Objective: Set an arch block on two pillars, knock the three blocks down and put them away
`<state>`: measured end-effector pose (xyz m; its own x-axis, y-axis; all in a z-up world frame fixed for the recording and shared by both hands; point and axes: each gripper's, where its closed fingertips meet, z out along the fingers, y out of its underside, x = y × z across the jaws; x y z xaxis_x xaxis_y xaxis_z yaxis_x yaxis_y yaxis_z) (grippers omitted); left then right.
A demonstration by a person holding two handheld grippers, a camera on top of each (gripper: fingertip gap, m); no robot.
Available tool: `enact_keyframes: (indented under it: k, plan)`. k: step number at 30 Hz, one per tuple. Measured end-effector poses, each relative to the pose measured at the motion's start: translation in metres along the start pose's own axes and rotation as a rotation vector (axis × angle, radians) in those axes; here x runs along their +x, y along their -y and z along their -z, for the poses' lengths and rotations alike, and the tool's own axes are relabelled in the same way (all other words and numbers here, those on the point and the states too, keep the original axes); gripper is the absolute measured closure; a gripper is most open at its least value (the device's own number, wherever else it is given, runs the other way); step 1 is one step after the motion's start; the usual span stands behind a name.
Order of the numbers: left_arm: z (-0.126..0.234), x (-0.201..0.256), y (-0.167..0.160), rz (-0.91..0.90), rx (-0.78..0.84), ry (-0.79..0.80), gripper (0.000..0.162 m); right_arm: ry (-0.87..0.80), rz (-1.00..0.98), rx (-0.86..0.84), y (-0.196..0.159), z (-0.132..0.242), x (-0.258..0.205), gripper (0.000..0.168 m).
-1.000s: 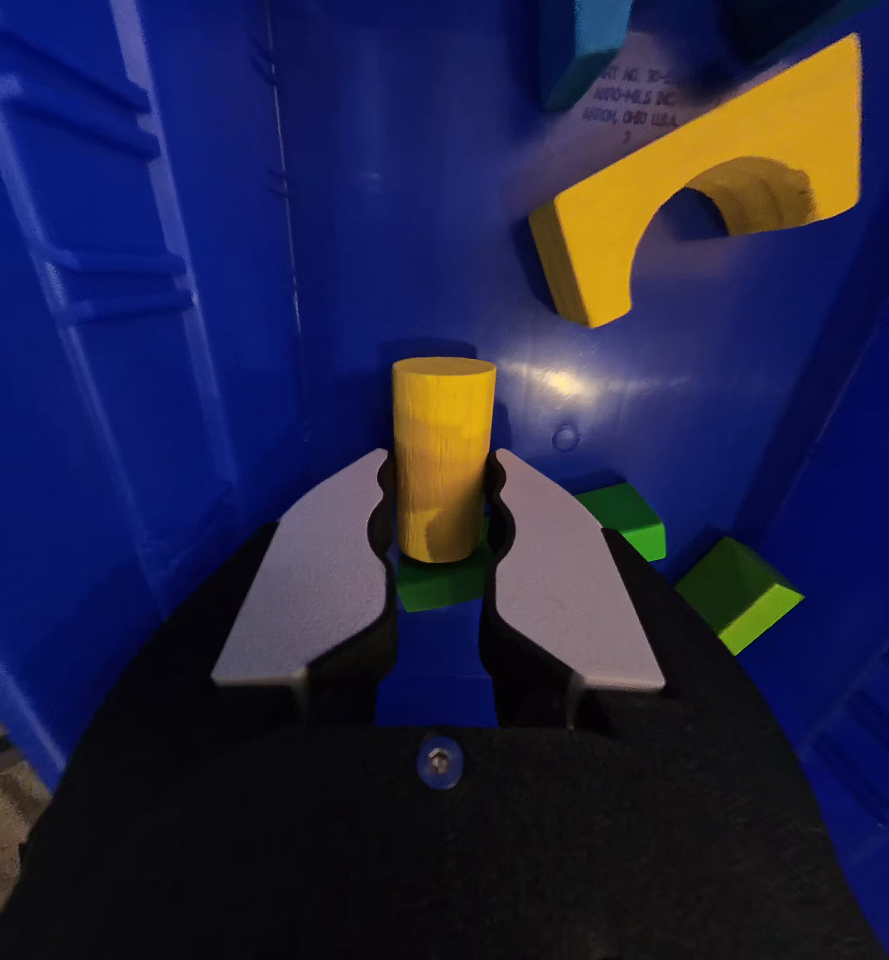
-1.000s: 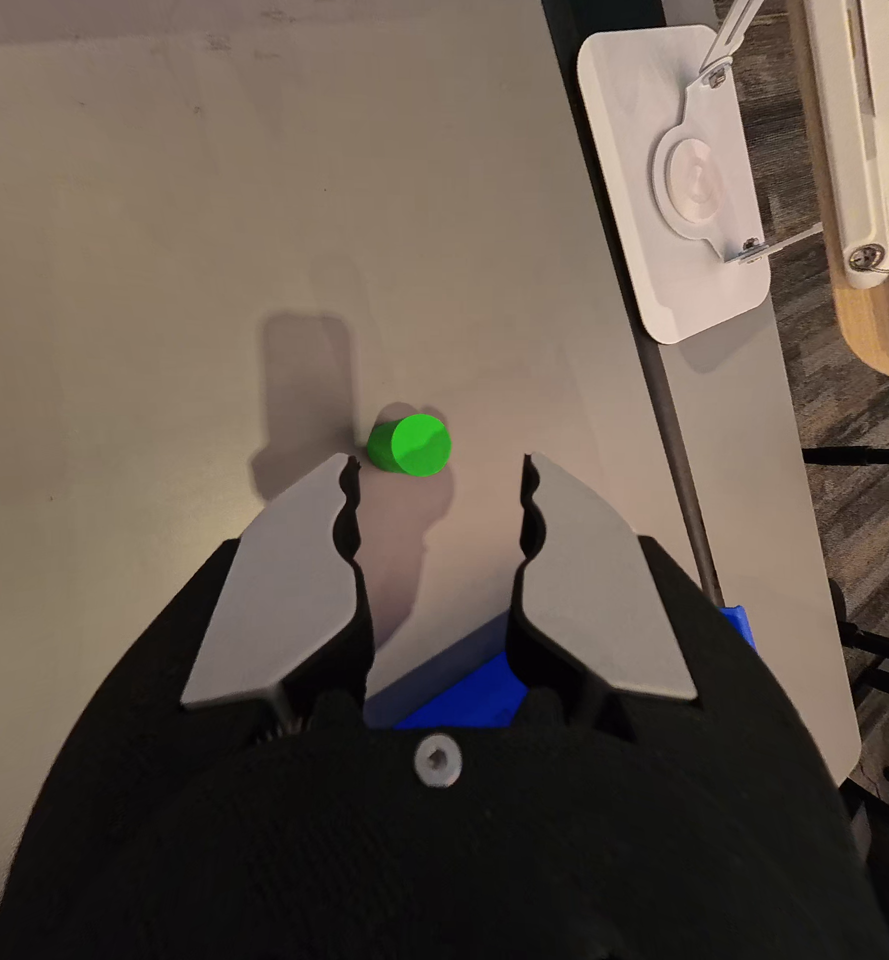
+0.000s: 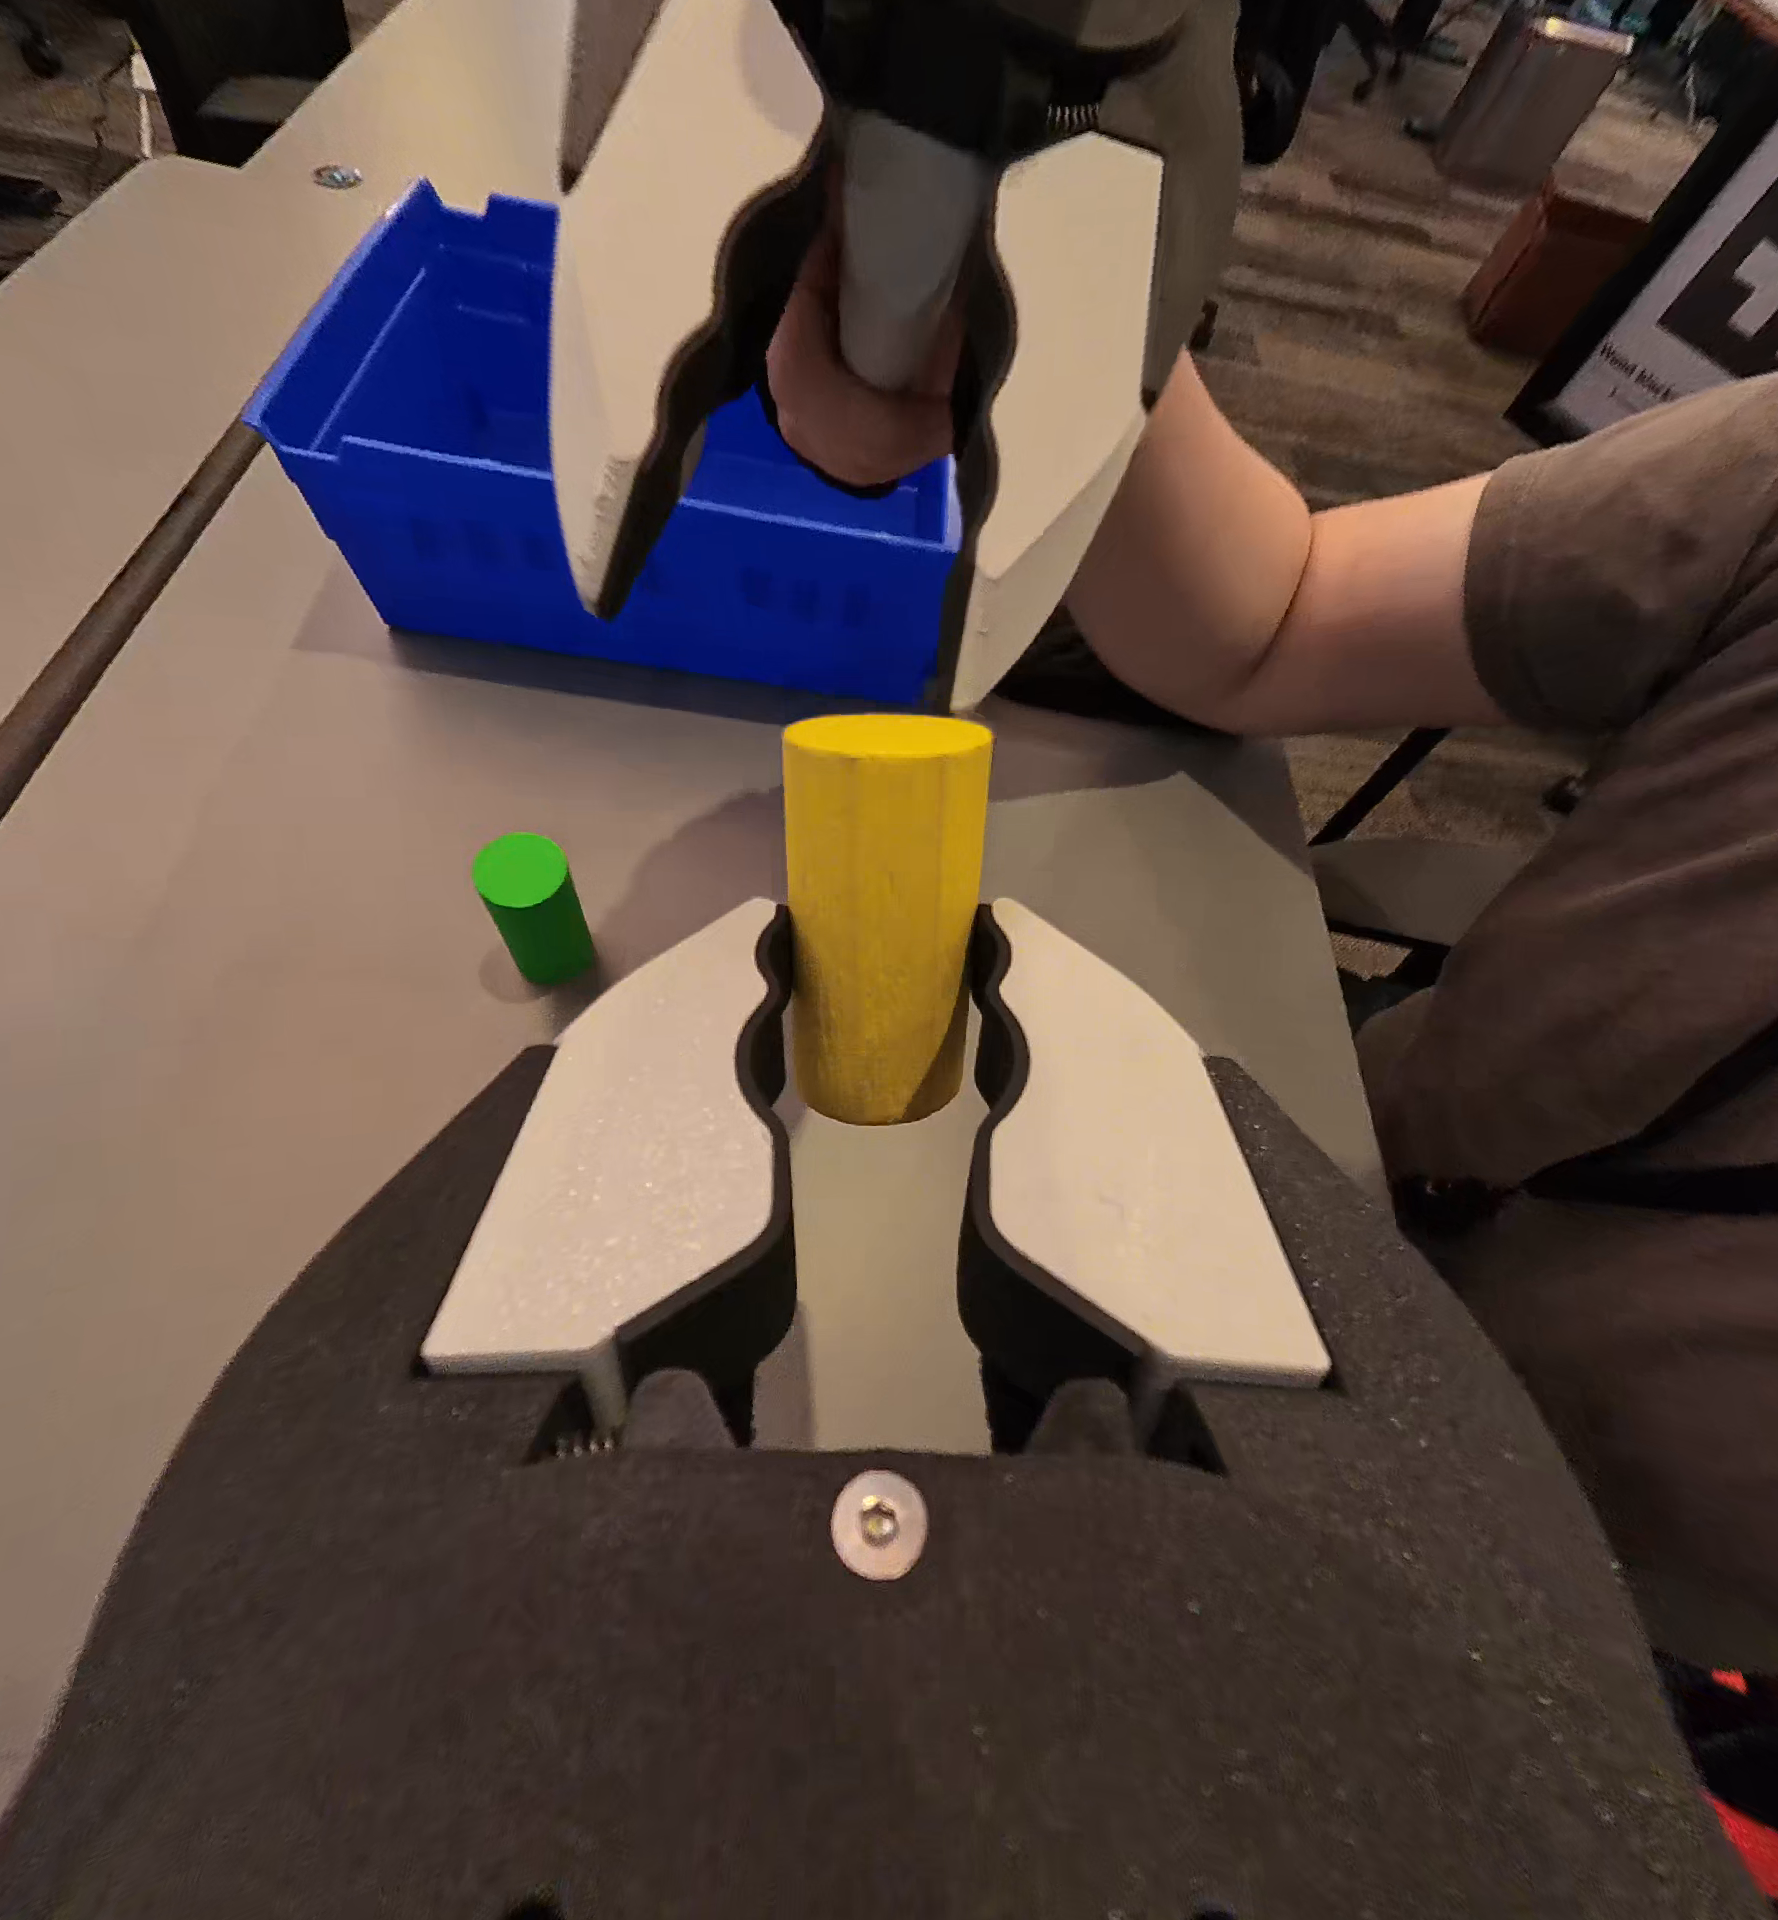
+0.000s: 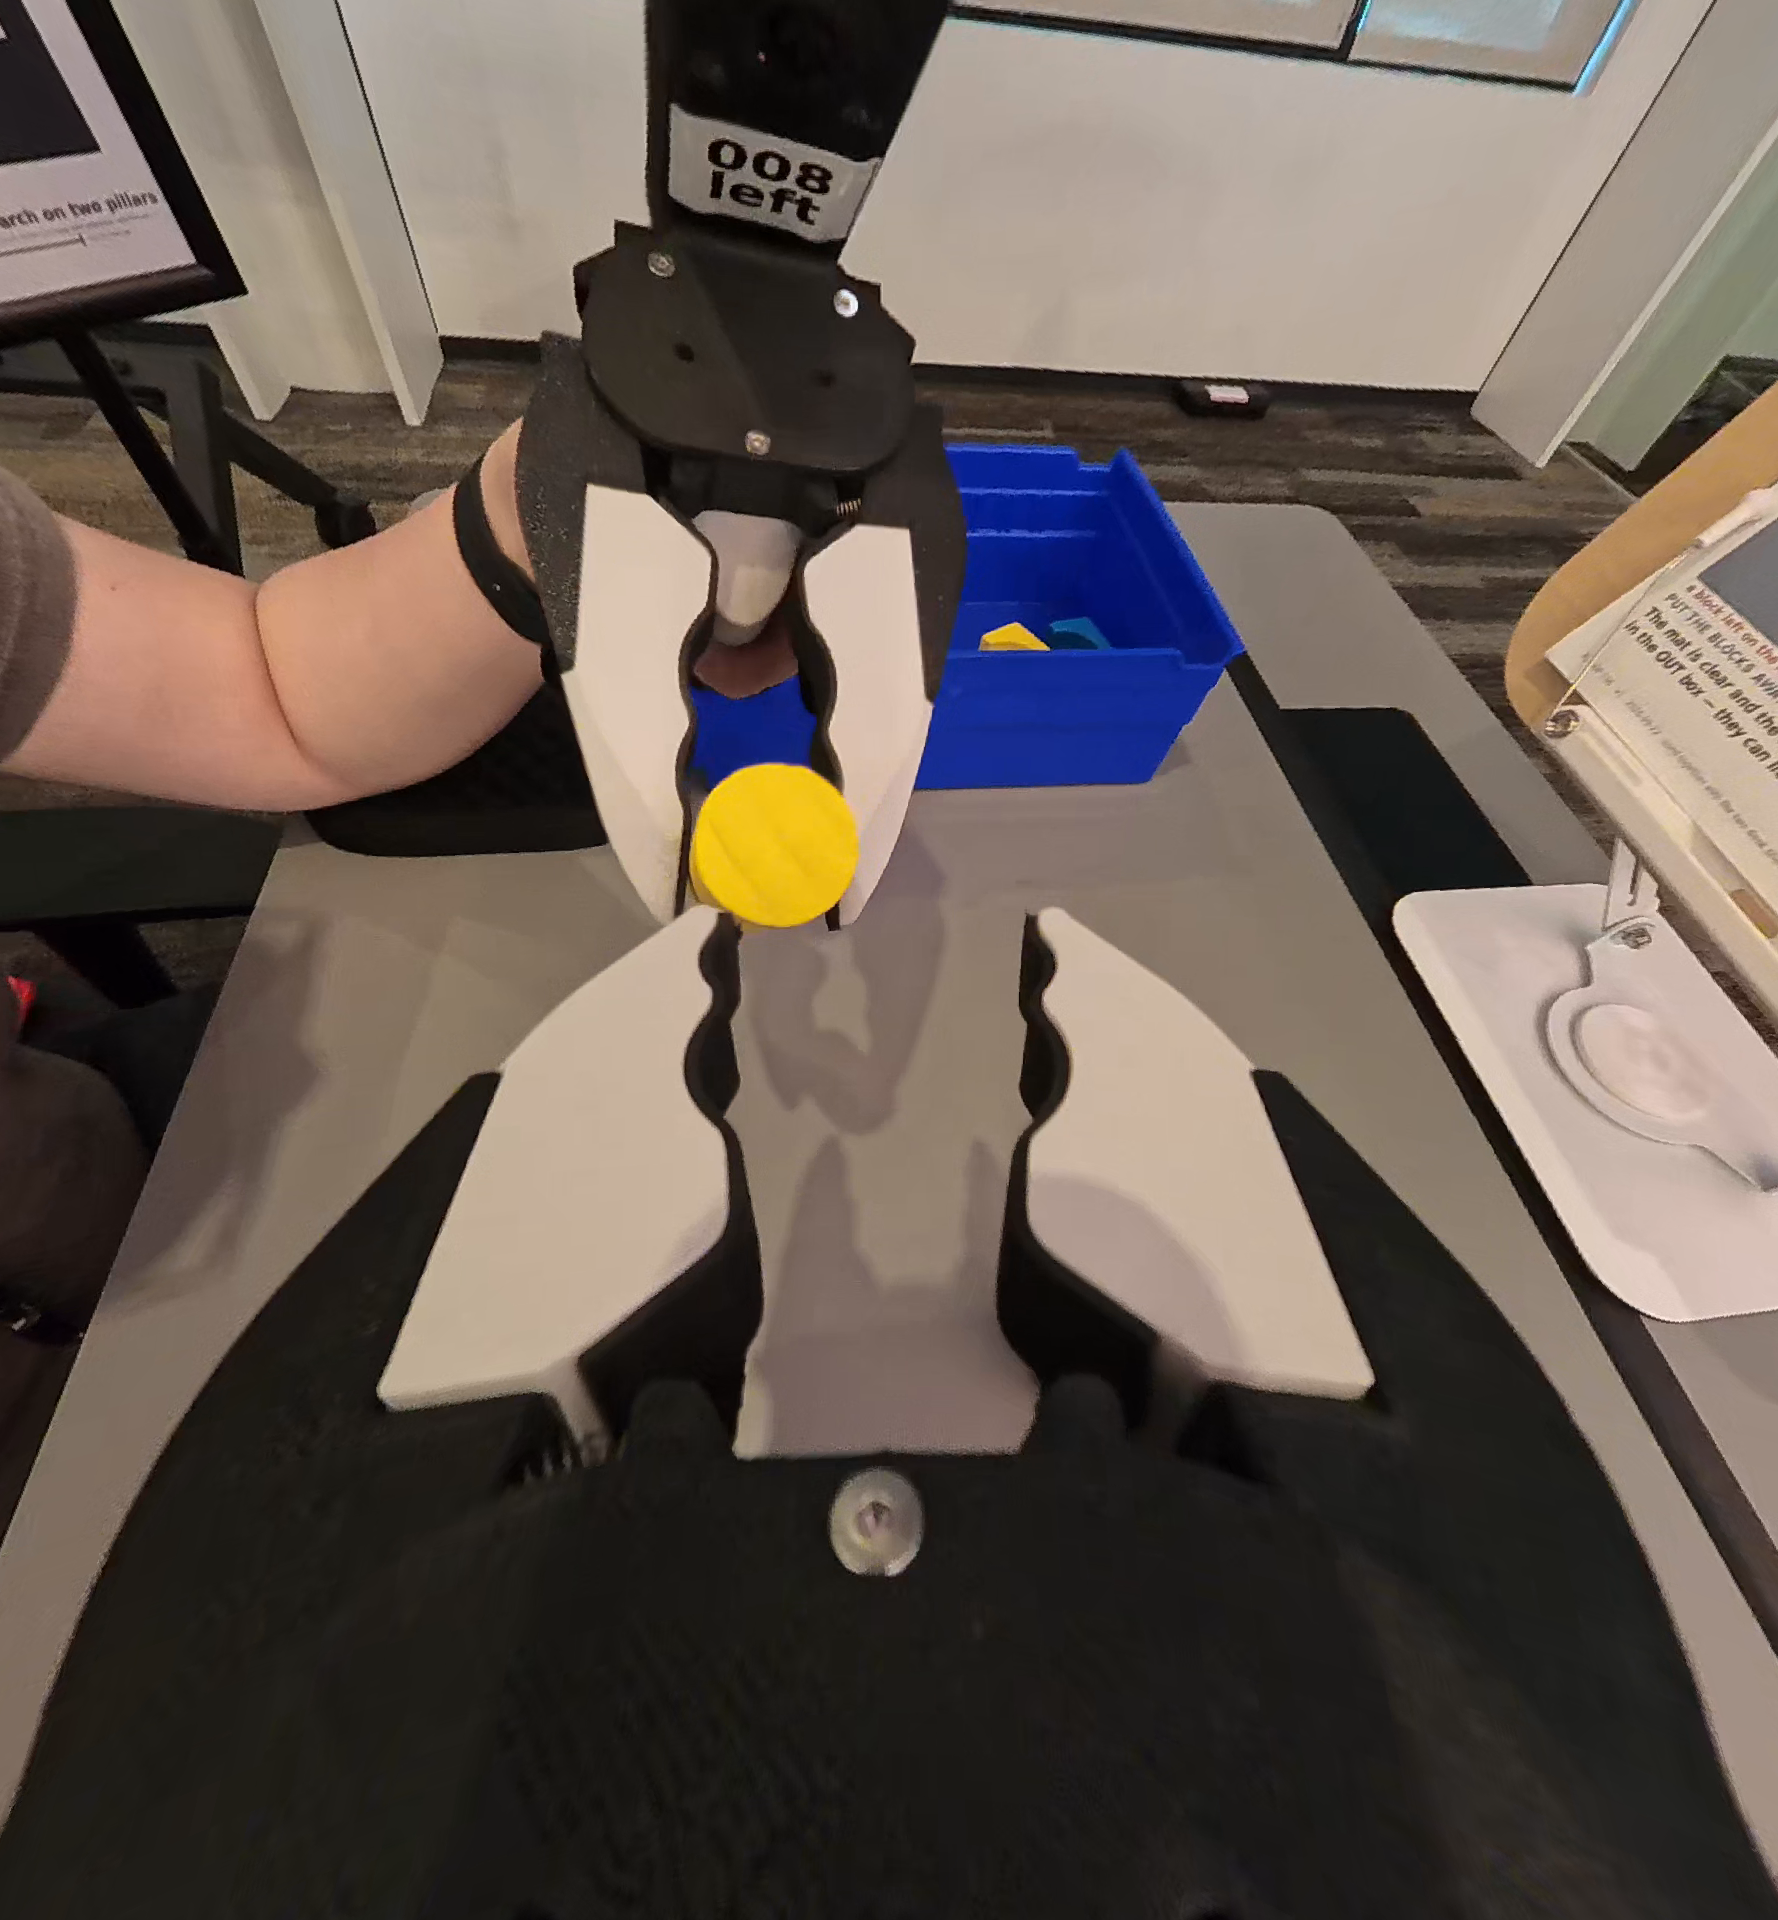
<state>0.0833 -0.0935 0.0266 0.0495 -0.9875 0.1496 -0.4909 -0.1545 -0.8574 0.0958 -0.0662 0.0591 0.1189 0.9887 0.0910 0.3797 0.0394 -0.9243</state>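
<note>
My left gripper is shut on a yellow cylinder block and holds it above the grey table, lengthwise along the fingers. A green cylinder block stands on the table just left of it. My right gripper is open and empty. It faces the left gripper tip to tip, and the yellow cylinder's round end points at it. The right gripper also shows in the left wrist view, above and beyond the yellow cylinder. The green cylinder is hidden in the right wrist view.
A blue bin stands on the table behind the grippers; in the right wrist view it holds a yellow and a blue block. A white stand base with an instruction board is at the right. A person's arm reaches in. The left gripper's tips are roughly 5 cm from the right gripper's.
My left gripper has come out of the blue bin with the yellow cylinder still held, and is now over the table. My right gripper has tilted up from looking down at the green cylinder to face the left one.
</note>
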Motion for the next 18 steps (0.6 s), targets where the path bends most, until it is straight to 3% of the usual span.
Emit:
enact_keyframes:
  k: [4,11,18]
  plan:
    - [-0.004,0.006,-0.011,-0.045,-0.072,-0.011,0.128,0.04,0.089,-0.051,-0.009,-0.004,-0.01,0.117]
    - [-0.012,0.016,-0.03,-0.036,-0.153,-0.12,0.129,0.009,0.454,-0.071,-0.016,-0.01,-0.026,0.113]
    - [-0.014,0.029,-0.038,0.003,-0.161,-0.266,0.129,0.088,0.602,-0.031,-0.019,-0.013,-0.05,0.113]
